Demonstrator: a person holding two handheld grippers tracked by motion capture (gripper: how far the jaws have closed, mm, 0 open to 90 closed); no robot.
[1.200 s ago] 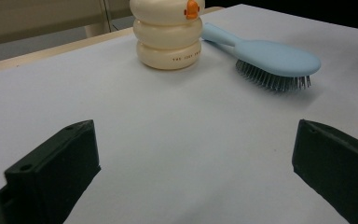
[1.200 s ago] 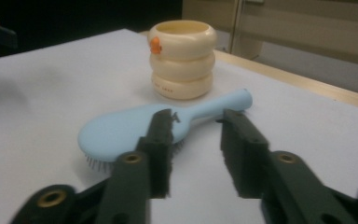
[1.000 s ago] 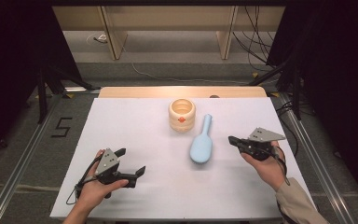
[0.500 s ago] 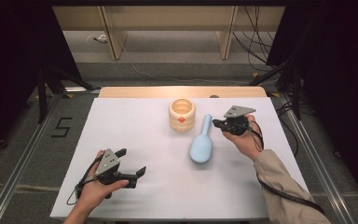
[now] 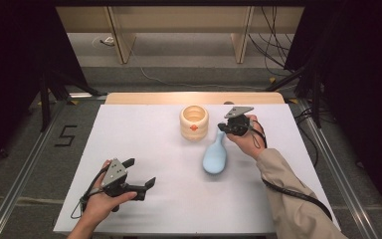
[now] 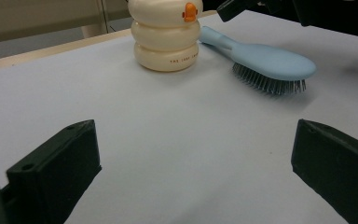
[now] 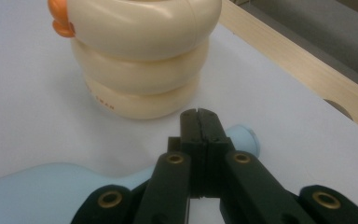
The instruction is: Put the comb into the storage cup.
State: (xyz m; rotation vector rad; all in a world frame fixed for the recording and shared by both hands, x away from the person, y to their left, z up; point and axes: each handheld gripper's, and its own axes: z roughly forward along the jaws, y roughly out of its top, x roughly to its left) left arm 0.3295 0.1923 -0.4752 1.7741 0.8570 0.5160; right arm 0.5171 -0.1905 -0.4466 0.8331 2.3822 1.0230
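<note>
Hovering my right gripper (image 7: 199, 114), fingers pressed together and empty, over the light, rigid hairbrush (image 5: 215, 157); its slim handle suits gripping. Left gripper (image 5: 140, 175) gapes empty.

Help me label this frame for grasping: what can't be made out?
- Light blue plastic hairbrush, right gripper view: handle middle hidden behind the shut right tool; contact unclear.
- Cream ringed plastic cup, left gripper view: top cut off by the edge; small print too small to read.
</note>
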